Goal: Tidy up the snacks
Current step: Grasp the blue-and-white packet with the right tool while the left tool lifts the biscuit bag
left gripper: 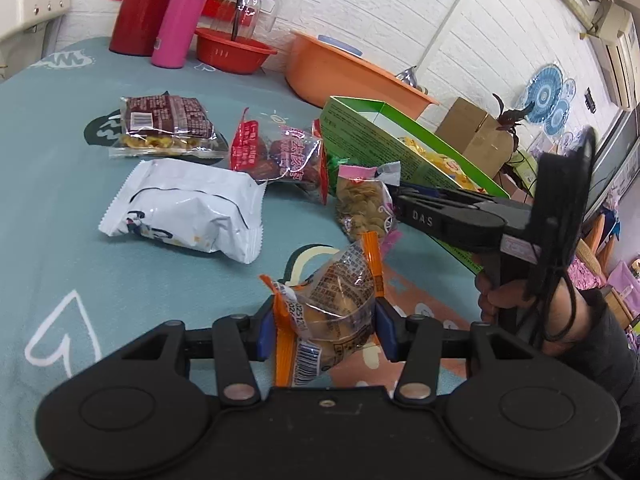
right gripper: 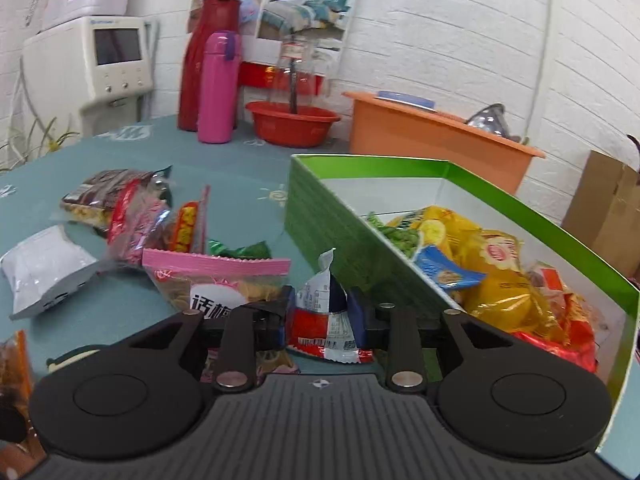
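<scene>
Left wrist view: left gripper (left gripper: 325, 330) clamped on an orange-edged clear snack packet (left gripper: 328, 312), both blue pads pressed against its sides, packet lifted just off the teal tablecloth (left gripper: 72, 240). Landmark: green box (left gripper: 372, 140), open, at the far right of the cloth. Left of the box lie a red date packet (left gripper: 276, 152), a white pouch (left gripper: 188, 208) nearer the camera, and a dark red packet (left gripper: 164, 124) furthest left. A pink-topped nut packet (left gripper: 364, 204) lies just beside the box's near wall. The right gripper (left gripper: 400, 200) reaches in at that spot; its tips are hard to make out here, likely closed on something small.

Right wrist view: right gripper (right gripper: 322, 320) narrow, pads squeezing a small red-and-white packet (right gripper: 328, 320), just beside the outer wall of the green box (right gripper: 320, 208). Yellow chip bags (right gripper: 480, 264) fill the box. Behind the box: orange tub (right gripper: 420, 136), red basin (right gripper: 292, 124), pink flask (right gripper: 218, 88).
</scene>
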Tool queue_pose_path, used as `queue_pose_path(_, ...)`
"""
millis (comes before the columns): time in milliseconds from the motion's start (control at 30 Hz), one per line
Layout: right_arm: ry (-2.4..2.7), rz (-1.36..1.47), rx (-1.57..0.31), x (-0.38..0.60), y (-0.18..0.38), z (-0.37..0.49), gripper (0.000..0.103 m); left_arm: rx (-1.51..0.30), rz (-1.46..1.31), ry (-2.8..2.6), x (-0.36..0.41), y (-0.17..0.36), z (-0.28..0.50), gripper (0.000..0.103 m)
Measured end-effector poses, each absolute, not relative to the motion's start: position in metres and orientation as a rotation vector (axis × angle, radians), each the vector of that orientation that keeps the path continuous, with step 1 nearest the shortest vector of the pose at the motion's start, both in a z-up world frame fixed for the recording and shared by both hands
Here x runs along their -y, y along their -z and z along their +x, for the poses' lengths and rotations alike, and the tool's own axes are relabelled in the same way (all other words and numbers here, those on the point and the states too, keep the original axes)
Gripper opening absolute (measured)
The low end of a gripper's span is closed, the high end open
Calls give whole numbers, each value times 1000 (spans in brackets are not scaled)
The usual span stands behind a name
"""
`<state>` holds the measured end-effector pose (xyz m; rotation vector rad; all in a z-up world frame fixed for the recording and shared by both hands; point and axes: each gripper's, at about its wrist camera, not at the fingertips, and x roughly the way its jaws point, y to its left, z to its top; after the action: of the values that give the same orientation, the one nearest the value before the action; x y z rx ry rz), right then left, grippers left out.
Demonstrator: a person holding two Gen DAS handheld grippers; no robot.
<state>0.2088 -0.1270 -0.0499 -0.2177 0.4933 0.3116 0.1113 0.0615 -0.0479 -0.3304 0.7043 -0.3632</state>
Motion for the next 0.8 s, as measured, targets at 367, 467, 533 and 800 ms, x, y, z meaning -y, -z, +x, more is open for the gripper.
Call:
queue_pose_path(367, -505, -120, -561, 153, 41, 138, 43, -699, -343, 357, -57, 48, 108, 90)
queue_pose_path(467, -511, -157, -566, 149, 44, 132, 61, -701, -343, 349, -52, 46, 109, 103)
queue_pose_path(533, -507, -167, -570, 145, 46, 134, 72, -700, -329, 344, -49, 46, 109, 103)
queue_pose_path(800, -515, -110, -605, 150, 50, 150, 89, -703, -299, 313, -44, 45, 113, 94)
